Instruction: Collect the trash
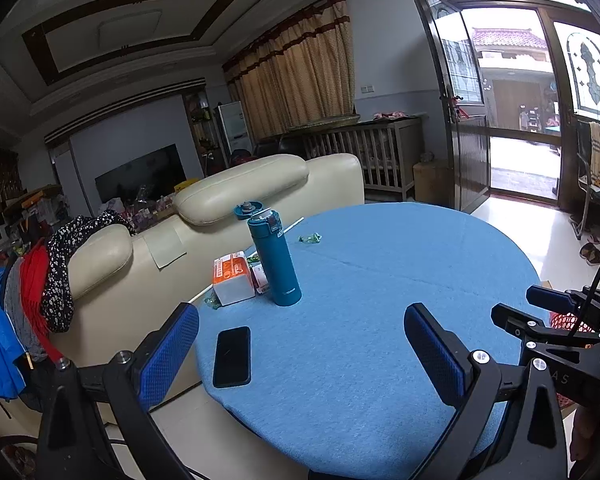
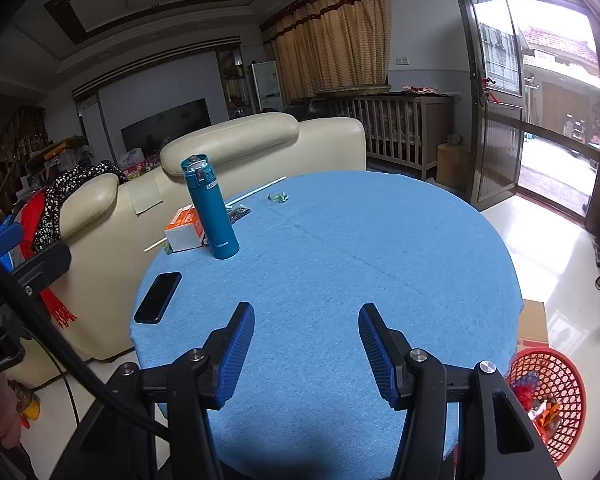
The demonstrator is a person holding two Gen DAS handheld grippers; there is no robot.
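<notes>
A crumpled green wrapper [image 1: 310,238] lies on the far side of the round blue table [image 1: 380,320]; it also shows in the right wrist view [image 2: 279,197]. Another small green wrapper [image 1: 211,302] lies by the white-and-orange box [image 1: 233,283]. A white straw [image 2: 256,192] lies at the table's far edge. A red mesh trash basket [image 2: 548,396] with wrappers inside stands on the floor right of the table. My left gripper [image 1: 300,348] is open and empty over the near table edge. My right gripper [image 2: 306,344] is open and empty above the table's near part.
A teal flask [image 1: 275,264] with its lid flipped open stands beside the box. A black phone [image 1: 233,356] lies near the table's left edge. A cream sofa [image 1: 220,216] stands behind the table, with clothes [image 1: 32,300] draped on its end. A cardboard box [image 2: 534,322] sits by the basket.
</notes>
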